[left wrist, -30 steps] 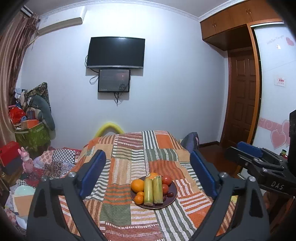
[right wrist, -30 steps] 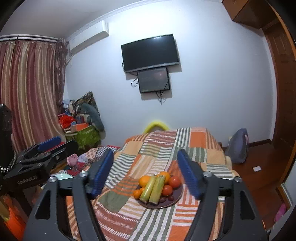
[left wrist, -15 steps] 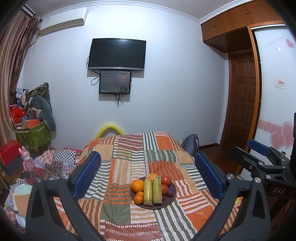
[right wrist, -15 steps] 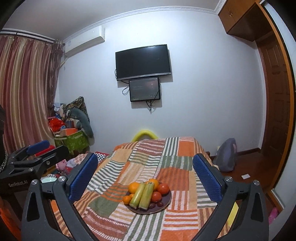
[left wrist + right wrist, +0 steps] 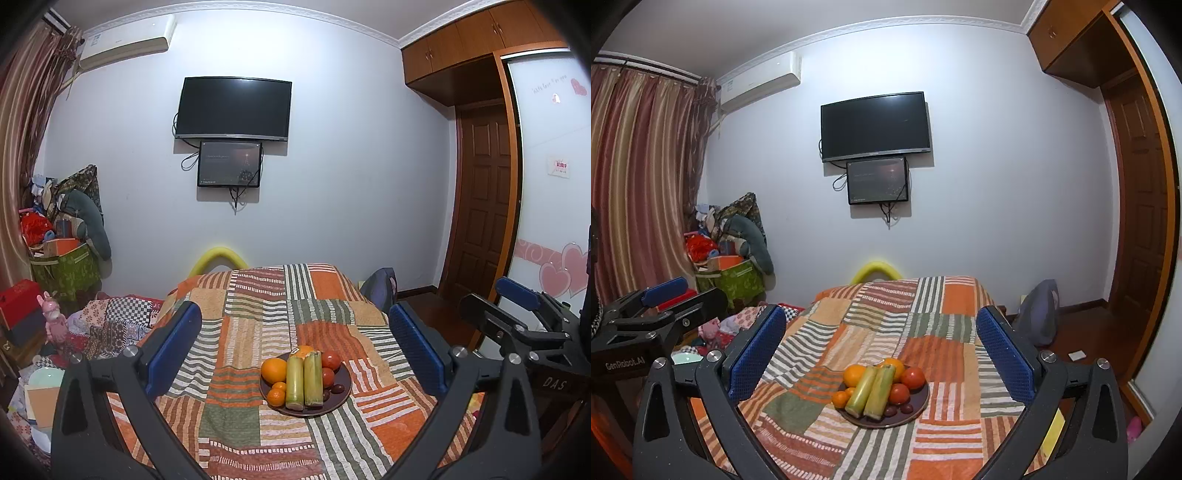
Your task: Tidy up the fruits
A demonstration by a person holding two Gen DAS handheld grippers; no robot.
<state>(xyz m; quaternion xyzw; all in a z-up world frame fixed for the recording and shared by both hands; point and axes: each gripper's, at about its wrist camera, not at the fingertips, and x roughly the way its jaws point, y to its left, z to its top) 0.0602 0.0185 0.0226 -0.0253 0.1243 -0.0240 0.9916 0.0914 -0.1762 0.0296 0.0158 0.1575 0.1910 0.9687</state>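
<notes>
Hovering above the near end of a patchwork-covered table (image 5: 258, 332), the left gripper (image 5: 295, 347) has its blue-padded jaws spread wide with nothing between the pads; they have just been opening, and the same goes for the right gripper (image 5: 882, 347), equally released and empty. The dark plate (image 5: 341, 400) sits on the striped cloth ahead of both tools, near the table's front half, framed between each pair of fingers but well short of them. On it, two green sugarcane sticks (image 5: 304, 380) lie side by side across the middle, pointing toward 12 o'clock. A large orange (image 5: 274, 370) rests at their 9 o'clock, with two small tangerines (image 5: 276, 396) at about 7 o'clock on the plate. Another orange (image 5: 303, 351) peeks out at 12 o'clock behind the sticks. Two red tomatoes (image 5: 330, 360) sit at 2 to 3 o'clock, and small dark fruits (image 5: 337, 388), too small to identify, lie at 4 o'clock by the rim. In the left wrist view the right gripper appears at 3 o'clock, off the table's edge; in the right wrist view the left gripper shows at 9 o'clock. A black television (image 5: 875, 125) hangs on the far wall at 12 o'clock with a smaller screen (image 5: 878, 181) just below it
</notes>
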